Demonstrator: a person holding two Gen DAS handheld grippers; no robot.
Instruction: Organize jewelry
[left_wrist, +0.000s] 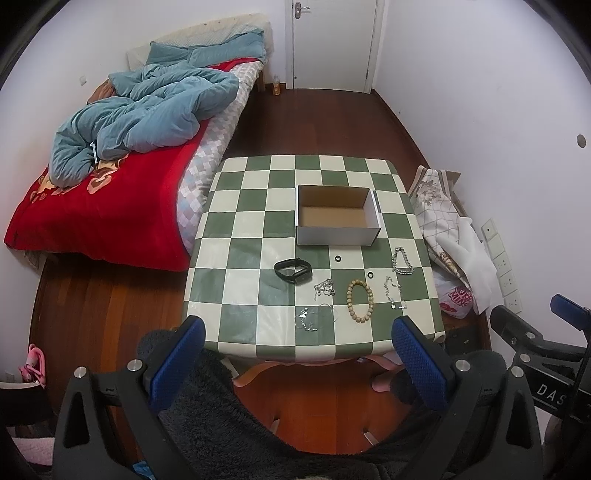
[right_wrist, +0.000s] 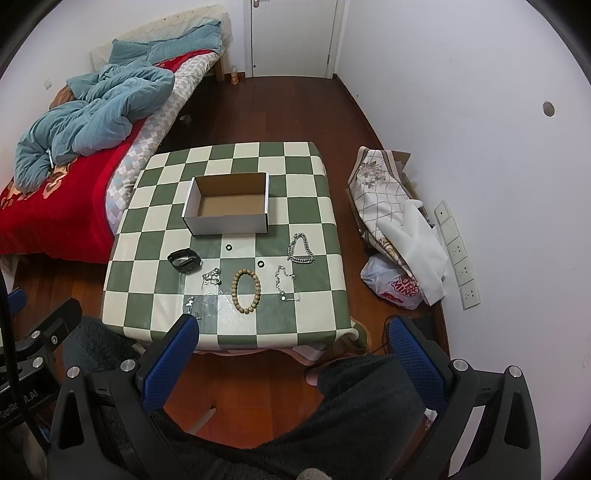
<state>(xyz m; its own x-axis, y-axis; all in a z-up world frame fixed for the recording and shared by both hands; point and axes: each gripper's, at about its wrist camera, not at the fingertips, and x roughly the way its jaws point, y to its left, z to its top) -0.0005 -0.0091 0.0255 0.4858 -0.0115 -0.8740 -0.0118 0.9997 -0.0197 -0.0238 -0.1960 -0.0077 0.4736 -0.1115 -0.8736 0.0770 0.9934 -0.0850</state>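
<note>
An open empty cardboard box (left_wrist: 338, 216) (right_wrist: 229, 210) sits mid-table on the green-and-white checked cloth (left_wrist: 240, 280). In front of it lie a black wristband (left_wrist: 293, 270) (right_wrist: 184, 261), two small black rings (left_wrist: 337, 258) (left_wrist: 370, 275), a wooden bead bracelet (left_wrist: 360, 301) (right_wrist: 246, 288), and several silver chains (left_wrist: 402, 260) (left_wrist: 324, 288) (right_wrist: 301, 249). My left gripper (left_wrist: 299, 343) is open and empty, held back above the table's near edge. My right gripper (right_wrist: 291, 339) is open and empty, also short of the near edge.
A bed (left_wrist: 110, 199) with a red blanket and blue quilt stands left of the table. Cloth bundles and a plastic bag (right_wrist: 395, 236) lie on the floor by the right wall. A closed door (left_wrist: 332, 40) is at the back. The other gripper shows at the right edge (left_wrist: 535, 343).
</note>
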